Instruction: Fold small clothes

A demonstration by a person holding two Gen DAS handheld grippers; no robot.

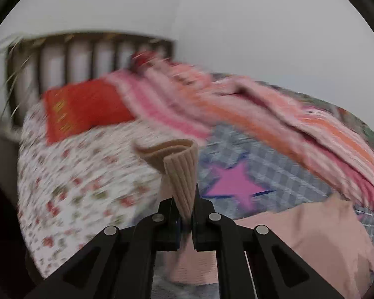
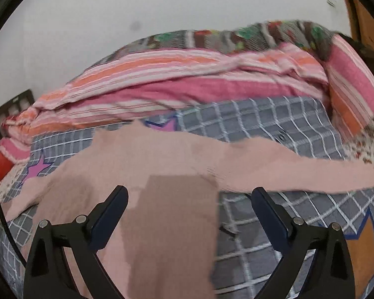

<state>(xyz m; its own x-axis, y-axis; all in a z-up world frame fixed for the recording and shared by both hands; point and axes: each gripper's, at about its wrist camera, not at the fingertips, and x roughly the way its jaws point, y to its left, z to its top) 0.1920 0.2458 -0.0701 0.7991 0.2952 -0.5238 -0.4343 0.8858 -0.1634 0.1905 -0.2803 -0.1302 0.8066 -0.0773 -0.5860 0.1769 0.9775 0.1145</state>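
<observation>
A small pink-beige long-sleeved top (image 2: 162,164) lies spread on a grey checked sheet (image 2: 274,124); its right sleeve (image 2: 299,172) stretches out to the right. My left gripper (image 1: 184,199) is shut on the ribbed cuff (image 1: 180,172) of the other sleeve and holds it raised above the bed; the top's body shows at lower right in the left wrist view (image 1: 311,236). My right gripper (image 2: 189,194) is open and empty, its fingers either side of the top's body, just above it.
A pink and orange striped blanket (image 2: 174,84) is bunched along the far side of the bed. A red pillow (image 1: 84,109) lies by the slatted headboard (image 1: 74,54). A floral sheet (image 1: 82,179) covers the left side. Pink star prints (image 1: 234,184) mark the checked sheet.
</observation>
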